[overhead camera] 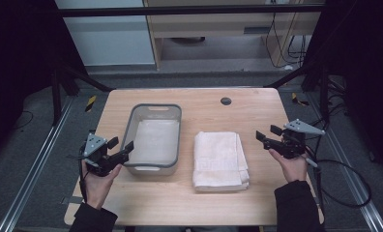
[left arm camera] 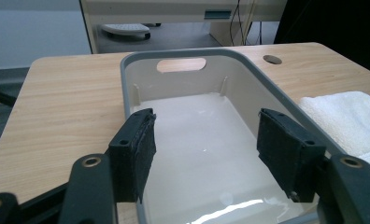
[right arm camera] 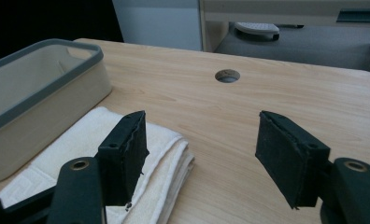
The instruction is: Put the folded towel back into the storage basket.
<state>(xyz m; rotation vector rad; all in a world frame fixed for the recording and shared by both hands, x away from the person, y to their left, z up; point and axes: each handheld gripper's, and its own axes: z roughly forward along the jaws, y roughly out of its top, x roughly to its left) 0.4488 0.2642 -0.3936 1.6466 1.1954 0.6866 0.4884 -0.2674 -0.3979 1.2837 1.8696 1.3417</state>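
Observation:
A grey-rimmed white tub point(overhead camera: 153, 107) stands empty on the wooden table, left of centre. A folded white towel point(overhead camera: 219, 159) lies flat to its right. My left gripper point(overhead camera: 120, 144) hovers at the tub's near left corner, open, nothing between its jaws. In the left gripper view that gripper point(left arm camera: 206, 149) looks into the tub point(left arm camera: 188, 58), with the towel point(left arm camera: 346, 116) at the right edge. My right gripper point(overhead camera: 268, 134) is open too, held above the table right of the towel. In the right gripper view the right gripper point(right arm camera: 202, 158) has the towel point(right arm camera: 103, 154) under its left jaw and the tub point(right arm camera: 38, 93) beyond.
A round cable hole point(overhead camera: 226, 101) sits in the table near the far edge. Black cables trail off the table's right side point(overhead camera: 344, 188). Metal frame rails run along both sides of the table on the floor.

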